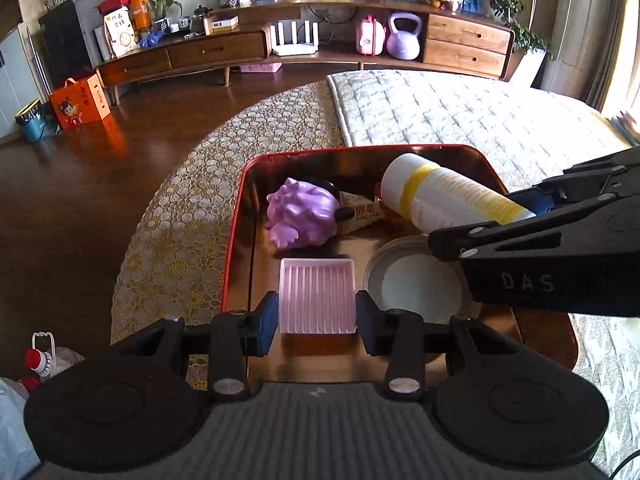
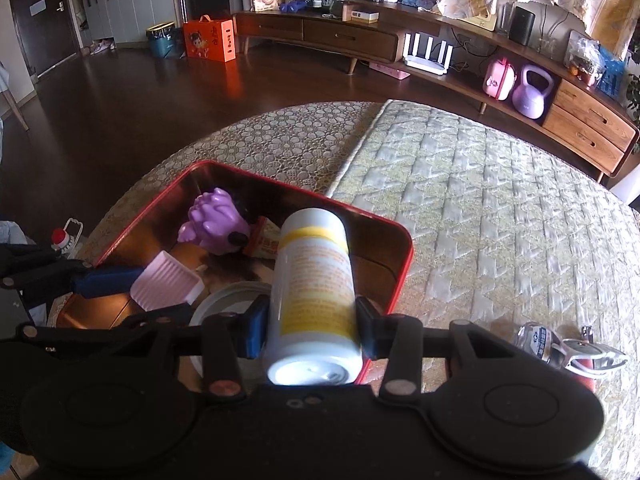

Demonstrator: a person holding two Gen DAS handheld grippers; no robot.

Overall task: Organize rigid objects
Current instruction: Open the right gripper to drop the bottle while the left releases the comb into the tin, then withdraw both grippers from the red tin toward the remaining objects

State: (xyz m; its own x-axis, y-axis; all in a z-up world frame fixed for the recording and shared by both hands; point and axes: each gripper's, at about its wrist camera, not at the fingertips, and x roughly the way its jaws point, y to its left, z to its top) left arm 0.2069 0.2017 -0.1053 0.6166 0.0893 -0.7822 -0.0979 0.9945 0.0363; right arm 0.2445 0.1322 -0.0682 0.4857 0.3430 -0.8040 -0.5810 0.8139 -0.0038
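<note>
The left gripper (image 1: 317, 316) pinches a pink ribbed dish (image 1: 317, 296) between its blue pads, holding it over the near part of the red tin tray (image 1: 236, 240), which sits on a cloth-covered counter (image 1: 180, 240) by its rounded left edge. The right gripper (image 2: 312, 328) is clamped on a white bottle with a yellow band (image 2: 312, 280), cap end pointing toward the tray's far right corner; the bottle's base fills the bottom of the right wrist view and hides the tray's near right edge.

Inside the tray, a purple figure (image 1: 302, 214) lies toward the far left corner, with a small yellow packet (image 1: 362, 212) just beside it (its print too small to read, and the bottle cuts off its right end). A round lid (image 1: 416, 280) lies toward the near right, partly covered by the right gripper's fingers. Whether the dish touches the tray floor cannot be told.

On the quilted mat (image 2: 480, 220), right of the tray, lie a small clear bottle (image 2: 536, 338) and a shiny metal item (image 2: 592, 360), hard to make out.
</note>
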